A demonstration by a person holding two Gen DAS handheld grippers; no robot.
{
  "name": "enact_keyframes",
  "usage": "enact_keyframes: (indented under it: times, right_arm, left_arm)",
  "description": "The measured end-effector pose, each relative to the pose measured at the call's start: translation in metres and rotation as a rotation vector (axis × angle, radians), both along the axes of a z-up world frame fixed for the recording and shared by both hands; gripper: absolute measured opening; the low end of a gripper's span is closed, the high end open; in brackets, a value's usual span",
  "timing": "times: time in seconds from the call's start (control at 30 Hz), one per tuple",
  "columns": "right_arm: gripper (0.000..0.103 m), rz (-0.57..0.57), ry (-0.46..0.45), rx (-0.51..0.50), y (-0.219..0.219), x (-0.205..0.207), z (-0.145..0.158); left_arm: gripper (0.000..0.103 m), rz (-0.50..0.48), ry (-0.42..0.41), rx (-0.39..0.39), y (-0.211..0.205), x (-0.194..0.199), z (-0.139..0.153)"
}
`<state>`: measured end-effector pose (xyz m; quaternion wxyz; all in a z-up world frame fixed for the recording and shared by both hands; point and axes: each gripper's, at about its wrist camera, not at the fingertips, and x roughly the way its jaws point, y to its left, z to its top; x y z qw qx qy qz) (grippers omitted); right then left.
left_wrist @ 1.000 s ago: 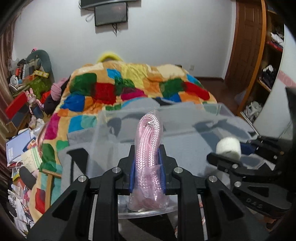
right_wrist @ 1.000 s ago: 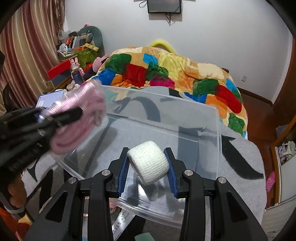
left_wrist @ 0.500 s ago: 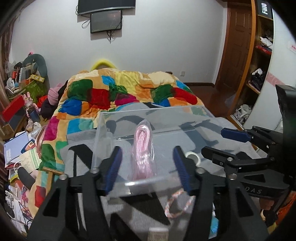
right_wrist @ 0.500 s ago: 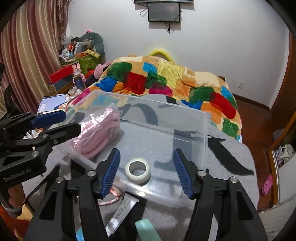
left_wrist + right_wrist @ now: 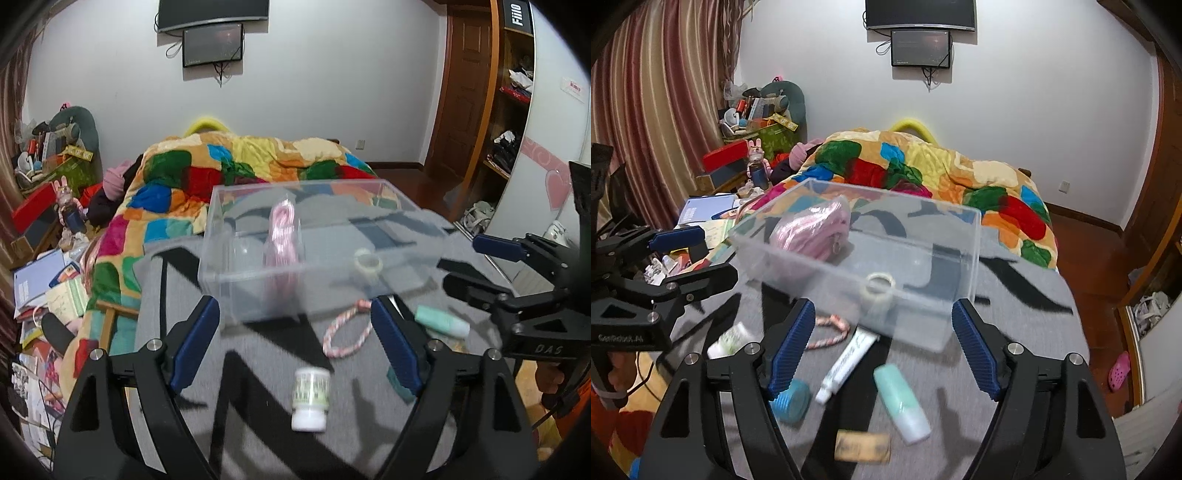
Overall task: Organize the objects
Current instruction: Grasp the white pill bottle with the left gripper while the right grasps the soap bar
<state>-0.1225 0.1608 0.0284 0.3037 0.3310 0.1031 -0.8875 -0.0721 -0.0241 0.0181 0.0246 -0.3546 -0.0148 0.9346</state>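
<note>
A clear plastic box [image 5: 236, 273] [image 5: 964, 254] stands on a grey patterned cloth. Inside lie a bagged pink rope [image 5: 282, 236] [image 5: 812, 229] and a white tape roll [image 5: 367, 263] [image 5: 877, 286]. My left gripper [image 5: 295, 347] is open and empty, in front of the box above a small white bottle [image 5: 310, 393]. My right gripper [image 5: 882, 350] is open and empty, also in front of the box. A pink-white cord loop [image 5: 347, 334] [image 5: 831, 332], a mint tube [image 5: 441, 321] [image 5: 901, 402], a white tube [image 5: 846, 363], a blue roll [image 5: 792, 400] and a tan card [image 5: 862, 446] lie on the cloth.
A bed with a colourful patchwork quilt [image 5: 229, 173] [image 5: 923, 173] lies behind the box. Cluttered books and boxes [image 5: 44, 280] sit left. A wooden door and shelves [image 5: 506, 122] stand right. The cloth's right edge drops to a wooden floor [image 5: 1097, 258].
Both grippers opened, dropping the pink rope bag and the tape roll into the box, then pulled back toward me, bringing the loose items on the cloth into view.
</note>
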Motion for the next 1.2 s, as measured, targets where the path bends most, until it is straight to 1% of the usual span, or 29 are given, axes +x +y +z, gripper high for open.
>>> enact_keyframes:
  times: [0.13,0.2,0.4,0.5,0.57,0.63,0.67,0.73,0.77,0.8,0.83,0.87,0.9,0.93,1.0,1.2]
  right_arm:
    - [0.074,-0.004,-0.001,0.004,0.008,0.014,-0.008]
    - [0.074,-0.006,-0.016,0.006,0.013,0.02,-0.015]
    - [0.074,-0.009,-0.088,0.028,0.019,0.029,-0.045]
    - [0.074,-0.009,-0.142,0.033,0.022,0.027,-0.061]
    - [0.074,-0.015,-0.163,0.027,0.024,0.029,-0.067]
    - [0.074,-0.02,-0.18,0.02,0.027,0.029,-0.072]
    - [0.073,-0.018,-0.191,0.016,0.028,0.029,-0.075]
    - [0.065,-0.014,-0.195,0.018,0.029,0.031,-0.078]
    - [0.063,-0.016,-0.183,0.027,0.028,0.033,-0.079]
    - [0.058,-0.015,-0.172,0.038,0.028,0.034,-0.079]
    - [0.052,-0.013,-0.17,0.04,0.027,0.036,-0.079]
    - [0.049,-0.009,-0.169,0.041,0.027,0.036,-0.078]
    - [0.044,-0.007,-0.168,0.042,0.026,0.037,-0.077]
    - [0.039,-0.004,-0.171,0.039,0.027,0.038,-0.077]
    - [0.037,-0.004,-0.173,0.037,0.029,0.04,-0.077]
    - [0.037,0.004,-0.168,0.035,0.031,0.046,-0.072]
  left_arm:
    - [0.084,0.003,-0.035,0.015,-0.001,0.01,-0.015]
    - [0.084,0.005,-0.048,0.019,-0.001,0.014,-0.022]
    - [0.084,0.017,-0.092,0.047,-0.002,0.022,-0.047]
    - [0.084,0.018,-0.103,0.046,-0.001,0.022,-0.058]
    - [0.078,0.018,-0.11,0.043,0.0,0.022,-0.064]
    - [0.067,0.014,-0.12,0.048,0.001,0.02,-0.068]
    - [0.066,0.012,-0.125,0.055,0.001,0.019,-0.07]
    - [0.056,0.014,-0.128,0.063,0.001,0.017,-0.073]
    - [0.054,0.019,-0.127,0.062,0.002,0.016,-0.075]
    - [0.05,0.023,-0.123,0.06,0.002,0.016,-0.075]
    - [0.043,0.024,-0.117,0.059,0.003,0.016,-0.075]
    - [0.039,0.021,-0.115,0.062,0.003,0.016,-0.075]
    - [0.033,0.016,-0.115,0.068,0.004,0.016,-0.075]
    - [0.029,0.014,-0.114,0.068,0.005,0.016,-0.075]
    - [0.029,0.009,-0.11,0.062,0.007,0.018,-0.075]
    - [0.029,0.005,-0.089,0.059,0.007,0.024,-0.069]
